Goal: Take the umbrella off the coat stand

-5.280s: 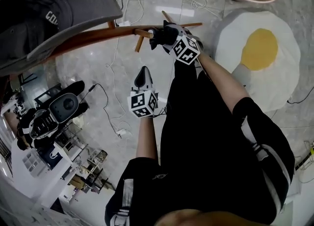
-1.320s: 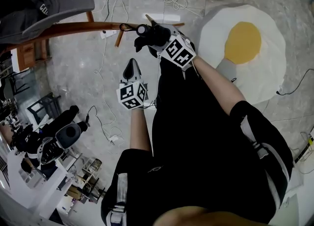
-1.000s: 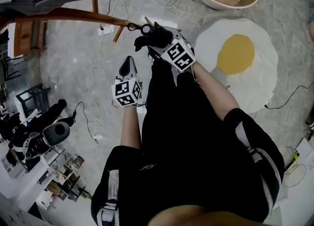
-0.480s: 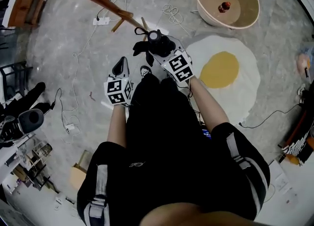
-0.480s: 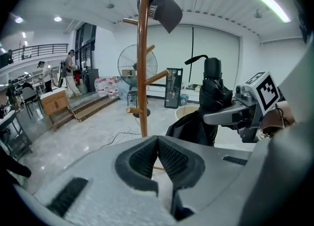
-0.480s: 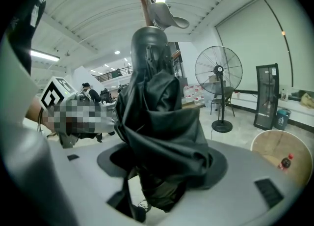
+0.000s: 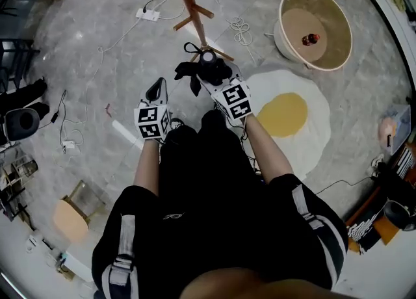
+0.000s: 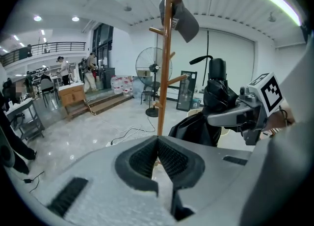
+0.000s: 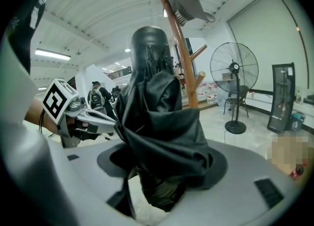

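Observation:
A black folded umbrella (image 7: 198,67) sits upright in my right gripper (image 7: 209,75), whose jaws are shut on its bunched fabric (image 9: 159,117); its rounded handle end (image 9: 148,41) points up. It hangs free, clear of the wooden coat stand (image 7: 189,0), which rises just beyond it. In the left gripper view the coat stand (image 8: 167,63) carries a grey cap (image 8: 179,17) on an upper peg. My left gripper (image 7: 156,87) is to the left of the umbrella (image 8: 216,92), shut with nothing between its pads (image 8: 169,157).
A fried-egg rug (image 7: 289,112) lies on the floor to the right, and a large bowl-shaped basket (image 7: 316,26) behind it. Cables and a power strip (image 7: 149,14) trail around the stand's base. A standing fan (image 9: 234,72) and people (image 8: 91,68) are in the background.
Both grippers have drawn back from the coat stand, the umbrella still in the right one. The stand's pegs, earlier right at the umbrella, now lie farther off at the top of the head view.

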Demonstrator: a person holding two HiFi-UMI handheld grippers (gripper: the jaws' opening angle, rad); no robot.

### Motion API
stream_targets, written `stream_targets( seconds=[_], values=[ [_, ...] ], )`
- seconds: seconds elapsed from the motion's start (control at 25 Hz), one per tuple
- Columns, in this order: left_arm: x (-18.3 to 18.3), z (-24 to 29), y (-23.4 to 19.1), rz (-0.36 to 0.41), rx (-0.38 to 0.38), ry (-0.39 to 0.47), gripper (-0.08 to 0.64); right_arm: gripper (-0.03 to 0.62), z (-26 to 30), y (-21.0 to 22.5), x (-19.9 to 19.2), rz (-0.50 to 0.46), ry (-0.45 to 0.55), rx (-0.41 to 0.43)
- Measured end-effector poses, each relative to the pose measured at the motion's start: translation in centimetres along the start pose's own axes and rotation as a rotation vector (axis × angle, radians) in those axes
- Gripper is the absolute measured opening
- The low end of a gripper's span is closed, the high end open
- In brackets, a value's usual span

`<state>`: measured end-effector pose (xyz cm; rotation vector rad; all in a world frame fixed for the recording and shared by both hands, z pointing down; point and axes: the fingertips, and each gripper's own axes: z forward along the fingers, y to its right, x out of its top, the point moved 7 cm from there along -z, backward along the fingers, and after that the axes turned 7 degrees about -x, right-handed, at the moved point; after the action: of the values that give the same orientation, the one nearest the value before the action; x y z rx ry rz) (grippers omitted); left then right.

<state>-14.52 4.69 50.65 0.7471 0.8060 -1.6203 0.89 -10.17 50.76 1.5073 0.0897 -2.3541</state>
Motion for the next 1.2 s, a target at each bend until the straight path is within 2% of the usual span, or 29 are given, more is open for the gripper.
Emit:
stream_targets(
  seconds=[0.48, 0.96, 1.2],
  values=[
    [-5.0, -10.4, -7.1, -0.143, 0.177, 0.081, 0.000, 0.284, 3.6, -9.5, 1.6, -0.088, -0.035, 0.103],
    [-10.3, -22.1, -14.5, -0.207, 0.306, 0.157, 0.000, 0.284, 8.1, -23.2, 3.6, -0.127, -0.024, 0.197],
    [-12.6, -26.9, -17.6, -0.219, 0.331, 0.177, 0.000, 0.284, 9.9, -29.2, 4.8, -0.093, -0.020, 0.227]
  ],
)
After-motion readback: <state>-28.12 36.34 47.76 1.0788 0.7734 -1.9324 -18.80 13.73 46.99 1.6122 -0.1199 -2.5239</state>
